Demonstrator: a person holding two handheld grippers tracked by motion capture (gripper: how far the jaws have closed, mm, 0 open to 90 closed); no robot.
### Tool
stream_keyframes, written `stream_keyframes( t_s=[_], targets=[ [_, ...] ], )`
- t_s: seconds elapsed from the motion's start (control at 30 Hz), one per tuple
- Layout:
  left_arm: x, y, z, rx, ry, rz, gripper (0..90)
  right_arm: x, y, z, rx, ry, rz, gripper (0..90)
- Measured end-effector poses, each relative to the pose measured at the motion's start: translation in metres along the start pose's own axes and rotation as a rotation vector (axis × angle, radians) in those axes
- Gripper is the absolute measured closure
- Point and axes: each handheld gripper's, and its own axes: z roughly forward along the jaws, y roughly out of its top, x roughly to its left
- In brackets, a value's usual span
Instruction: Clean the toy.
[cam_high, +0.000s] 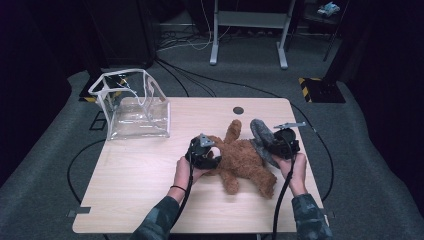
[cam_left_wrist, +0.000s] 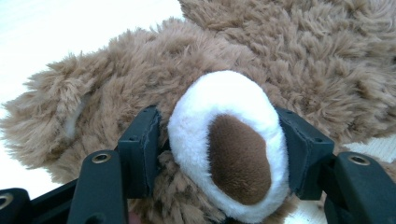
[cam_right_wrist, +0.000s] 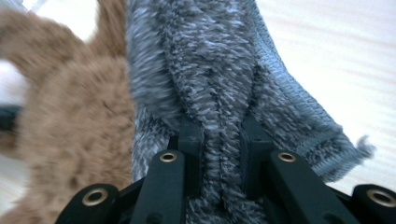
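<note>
A brown teddy bear (cam_high: 245, 160) lies on its back in the middle of the wooden table (cam_high: 140, 190). My left gripper (cam_high: 204, 152) is at the bear's head, its jaws shut on the white snout (cam_left_wrist: 226, 140) with the brown nose. A grey fuzzy knitted garment (cam_high: 261, 135) lies against the bear's far right side. My right gripper (cam_high: 282, 145) is shut on a fold of the grey knit garment (cam_right_wrist: 219, 93), which bunches up between the pads. The bear's brown fur (cam_right_wrist: 70, 126) shows blurred at the left of the right gripper view.
A clear plastic zip bag (cam_high: 134, 107) with white trim stands open at the table's far left corner. A round cable hole (cam_high: 238, 110) sits near the far edge. Cables trail off the table on both sides. A desk frame (cam_high: 250, 30) stands beyond on the floor.
</note>
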Motion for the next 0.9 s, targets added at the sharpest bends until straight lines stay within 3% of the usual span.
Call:
stream_keyframes(
  t_s=[0.07, 0.17, 0.23, 0.27, 0.37, 0.43, 0.53, 0.67, 0.73, 0.8, 0.9],
  targets=[
    [0.000, 0.000, 0.000, -0.003, 0.000, 0.002, 38.2, -0.002, -0.006, 0.010, 0.018, -0.011, 0.020, 75.2],
    [0.000, 0.001, 0.000, -0.001, 0.001, 0.002, 38.2, -0.016, -0.015, 0.019, 0.017, -0.026, 0.064, 75.2],
    [0.000, 0.000, 0.000, -0.001, -0.001, 0.001, 38.2, -0.025, -0.021, 0.023, 0.047, -0.084, 0.072, 75.2],
    [0.000, 0.000, 0.000, -0.004, -0.001, 0.001, 38.2, -0.030, -0.024, 0.025, 0.059, -0.089, 0.087, 75.2],
    [0.000, 0.001, 0.000, -0.001, -0.002, -0.001, 38.2, -0.040, -0.028, 0.026, 0.091, -0.124, 0.111, 75.1],
    [0.000, 0.001, 0.000, 0.000, -0.002, -0.001, 38.2, -0.042, -0.027, 0.019, 0.071, -0.122, 0.115, 75.1],
    [0.001, 0.001, 0.000, 0.008, -0.002, 0.005, 38.2, -0.035, -0.020, 0.005, 0.023, -0.111, 0.104, 75.1],
    [0.000, 0.001, 0.000, 0.005, 0.000, -0.004, 38.2, -0.012, -0.008, -0.011, -0.032, -0.045, 0.055, 75.0],
    [0.001, 0.001, 0.000, 0.012, -0.001, 0.004, 38.2, 0.000, -0.005, -0.011, -0.033, -0.005, 0.023, 75.0],
    [0.000, 0.001, 0.000, 0.008, -0.001, -0.001, 38.2, 0.008, -0.005, -0.004, -0.017, -0.006, -0.016, 75.0],
    [0.001, 0.001, 0.000, 0.013, -0.003, 0.003, 38.2, 0.003, -0.011, 0.009, 0.004, -0.012, 0.004, 75.0]
  ],
)
